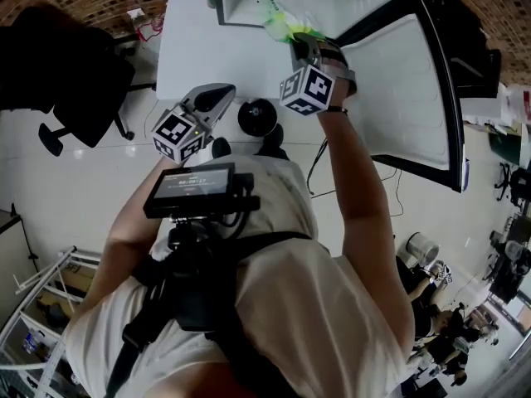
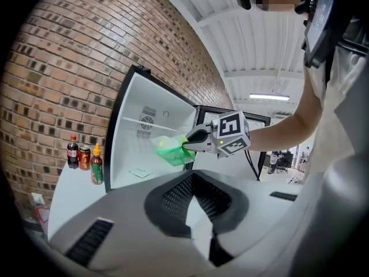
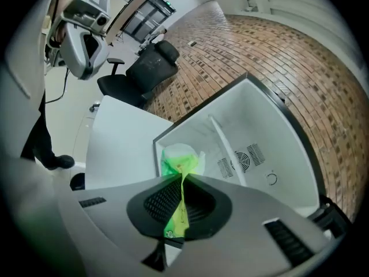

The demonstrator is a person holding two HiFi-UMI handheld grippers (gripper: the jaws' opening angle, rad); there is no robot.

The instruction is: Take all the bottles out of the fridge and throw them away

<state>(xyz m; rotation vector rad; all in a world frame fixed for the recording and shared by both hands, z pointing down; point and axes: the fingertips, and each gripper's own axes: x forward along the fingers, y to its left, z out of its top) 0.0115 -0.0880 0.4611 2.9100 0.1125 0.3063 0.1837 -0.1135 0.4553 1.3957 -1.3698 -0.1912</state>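
Right gripper point(image 3: 180, 203) clamps a crumpled green plastic bottle point(image 3: 180, 161) in front of the open white fridge point(image 3: 271, 126), seemingly emptied; binning remains. Left gripper point(image 2: 199, 212) closed, empty.

Workspace with the look of an open-plan office or lab: a bare brick wall point(image 2: 52, 68) rises behind a white desk point(image 1: 199, 48) carrying a small fridge point(image 2: 167, 111) with its door open. A black swivel office chair point(image 1: 66, 73) stands on the pale glossy floor point(image 1: 83, 189). A strip light point(image 2: 268, 97) hangs under a white ribbed ceiling point(image 2: 259, 33), and seated people point(image 1: 431, 322) crowd the far side.
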